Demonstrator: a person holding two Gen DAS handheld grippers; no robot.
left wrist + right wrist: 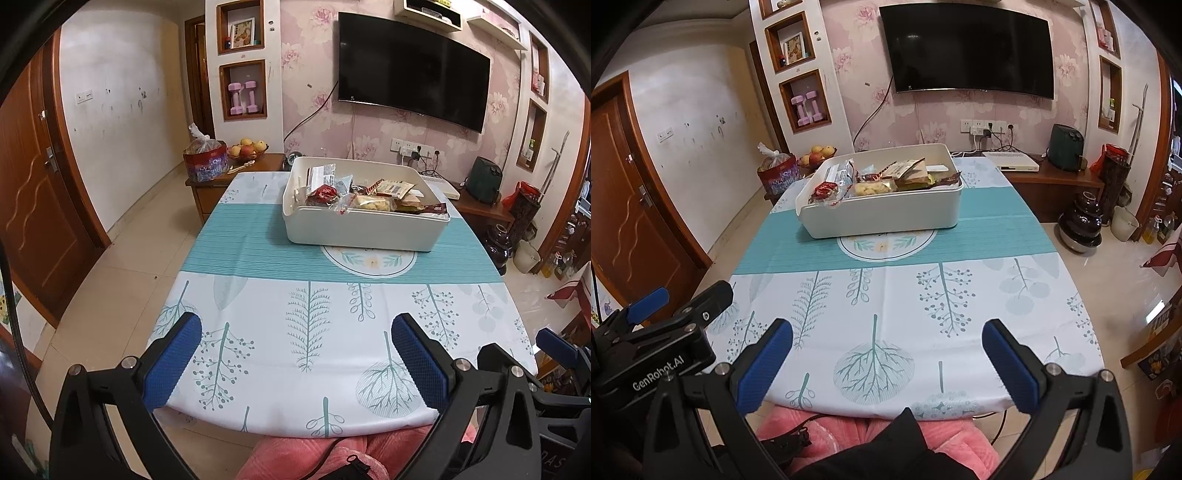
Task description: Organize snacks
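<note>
The snacks lay heaped in the white bin on the teal band of the table, straight ahead and well apart from both your grippers, long axis running across your view. Your left gripper and right gripper hung wide and empty over the near edge, neither clearly nearer. Beyond stood a TV on floral wallpaper.

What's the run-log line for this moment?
left tool: open, empty | right tool: open, empty | white plastic bin: holds wrapped snacks, on leaf-print tablecloth
</note>
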